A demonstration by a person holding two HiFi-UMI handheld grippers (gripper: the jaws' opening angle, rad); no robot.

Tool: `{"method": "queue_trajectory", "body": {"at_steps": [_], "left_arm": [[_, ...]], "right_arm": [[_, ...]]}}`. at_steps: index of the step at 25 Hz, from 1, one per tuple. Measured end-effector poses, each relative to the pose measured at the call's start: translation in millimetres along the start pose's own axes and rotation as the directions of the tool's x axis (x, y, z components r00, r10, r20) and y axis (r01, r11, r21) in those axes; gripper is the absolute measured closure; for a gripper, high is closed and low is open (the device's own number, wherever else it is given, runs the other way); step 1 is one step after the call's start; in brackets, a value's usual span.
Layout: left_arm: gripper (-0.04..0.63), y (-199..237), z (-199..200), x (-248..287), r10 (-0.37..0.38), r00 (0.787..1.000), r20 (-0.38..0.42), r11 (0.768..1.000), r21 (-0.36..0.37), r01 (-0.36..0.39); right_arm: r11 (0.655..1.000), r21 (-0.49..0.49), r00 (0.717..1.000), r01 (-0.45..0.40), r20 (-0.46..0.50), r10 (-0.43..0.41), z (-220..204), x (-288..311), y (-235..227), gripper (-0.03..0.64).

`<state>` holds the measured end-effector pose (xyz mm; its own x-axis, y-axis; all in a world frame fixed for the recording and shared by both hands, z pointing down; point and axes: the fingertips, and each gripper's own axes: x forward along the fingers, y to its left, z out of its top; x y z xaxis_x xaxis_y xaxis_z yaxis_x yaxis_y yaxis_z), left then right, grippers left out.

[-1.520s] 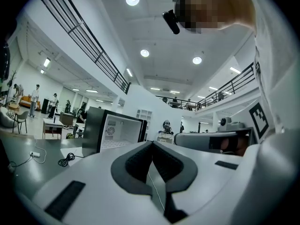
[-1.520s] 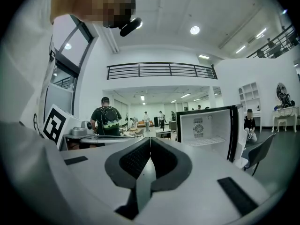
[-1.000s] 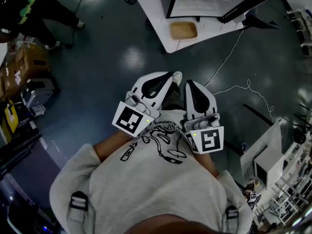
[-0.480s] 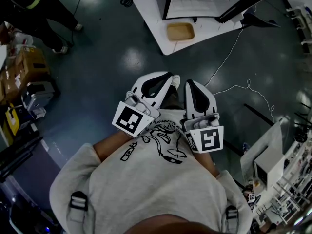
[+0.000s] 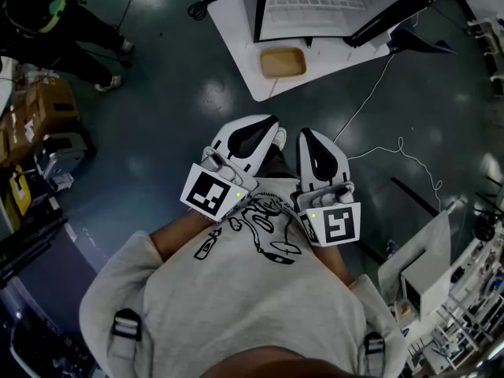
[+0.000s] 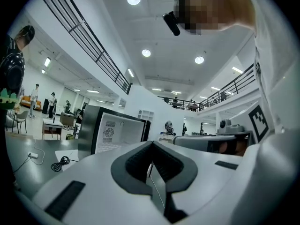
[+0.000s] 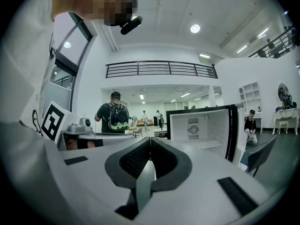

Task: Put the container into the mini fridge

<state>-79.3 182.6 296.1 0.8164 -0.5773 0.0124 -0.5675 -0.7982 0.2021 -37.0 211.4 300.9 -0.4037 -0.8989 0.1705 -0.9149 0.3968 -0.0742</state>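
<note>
Head view: your left hand-held gripper (image 5: pixel 268 126) and right hand-held gripper (image 5: pixel 305 138) are closed, empty. Walk to the far tabletop (image 5: pixel 232 30), open wide over the tan container (image 5: pixel 282 62) before squeezing.

Container (image 5: pixel 283 62) and white table (image 5: pixel 236 50) now slightly lower and further left in head view.

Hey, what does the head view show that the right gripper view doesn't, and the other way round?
Only the head view: the tan container on the white mat, and a white cable on the floor. Only the right gripper view: the fan grille on the fridge's back wall, and a balcony railing above. Both: the open mini fridge and the right gripper, jaws shut with nothing between them.
</note>
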Motion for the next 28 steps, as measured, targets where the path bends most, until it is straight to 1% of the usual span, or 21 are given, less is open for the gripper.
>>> {"method": "queue_trajectory", "body": {"at_steps": [11,16,25,28], "left_arm": [[0.580,4.5,0.3,74.8,0.048,0.999,-0.010,0.999,0.019,-0.048],[0.580,9.2,2.2,102.2,0.076,0.997,-0.009,0.997,0.020,-0.076],[0.580,12.0,2.9,142.0,0.099,0.995,-0.017,0.995,0.028,-0.099],[0.580,13.0,-1.3,150.2,0.104,0.994,-0.031,0.994,0.041,-0.103]], "right_arm": [[0.999,0.006,0.999,-0.043,0.010,0.043,7.6,19.6,-77.9,0.589],[0.998,0.003,0.998,-0.066,0.011,0.066,11.9,27.9,-104.8,0.589],[0.996,0.003,0.996,-0.086,0.011,0.086,18.2,37.1,-145.9,0.589],[0.995,0.004,0.995,-0.095,0.004,0.095,17.0,40.0,-155.3,0.589]]}}
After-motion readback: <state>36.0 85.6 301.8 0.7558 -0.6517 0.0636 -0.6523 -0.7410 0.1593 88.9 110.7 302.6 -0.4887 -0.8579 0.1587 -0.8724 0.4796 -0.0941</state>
